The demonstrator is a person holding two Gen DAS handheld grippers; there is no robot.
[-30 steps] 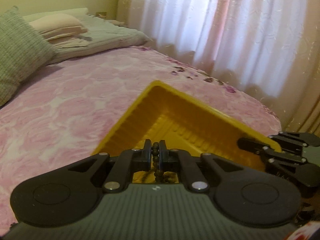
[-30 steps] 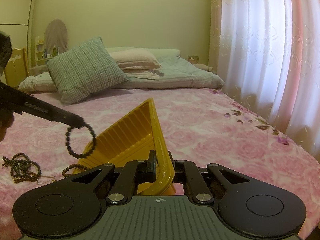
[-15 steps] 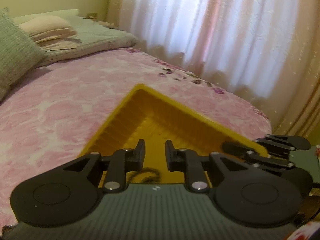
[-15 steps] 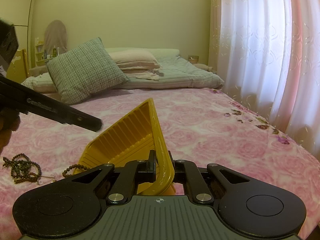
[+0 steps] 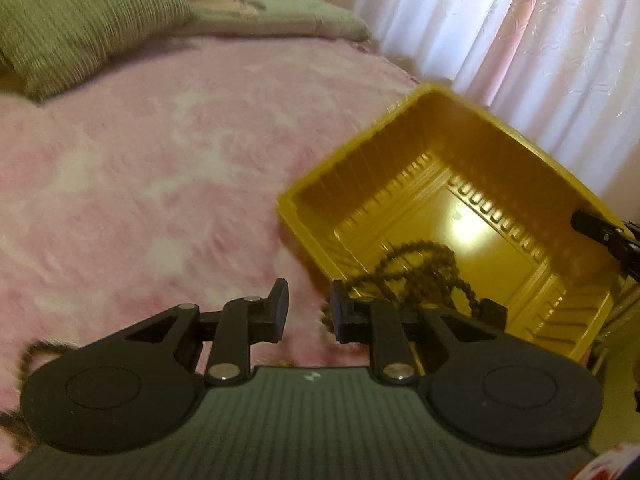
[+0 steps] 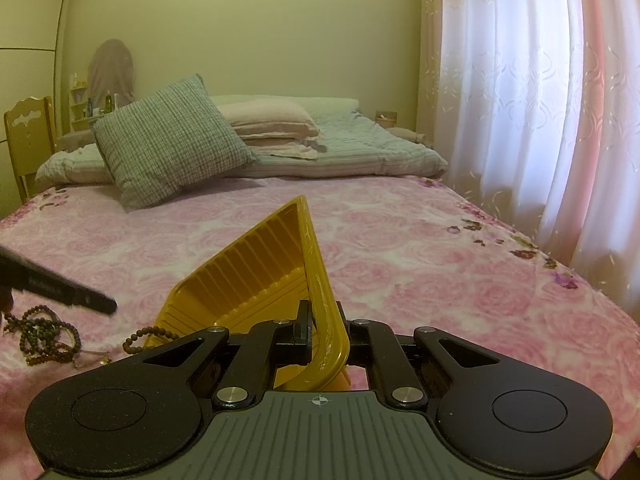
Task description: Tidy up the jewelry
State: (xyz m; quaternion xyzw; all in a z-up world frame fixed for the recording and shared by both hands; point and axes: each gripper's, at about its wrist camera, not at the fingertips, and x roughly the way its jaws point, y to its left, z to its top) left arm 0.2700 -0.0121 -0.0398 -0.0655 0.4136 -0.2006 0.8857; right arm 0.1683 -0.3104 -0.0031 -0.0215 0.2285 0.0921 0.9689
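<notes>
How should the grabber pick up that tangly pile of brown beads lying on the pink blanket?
Probably from straight above, pinching the raised middle of the bead pile. It lies flat and tangled on the soft bedspread, so a side approach would likely just push it along.

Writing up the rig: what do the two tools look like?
Both alike. The left tool and right tool have matte black two-link fingers with silver pivot pins, round black discs either side, and a grey ribbed body with a small white centre mark. No cables or sleeves visible.
</notes>
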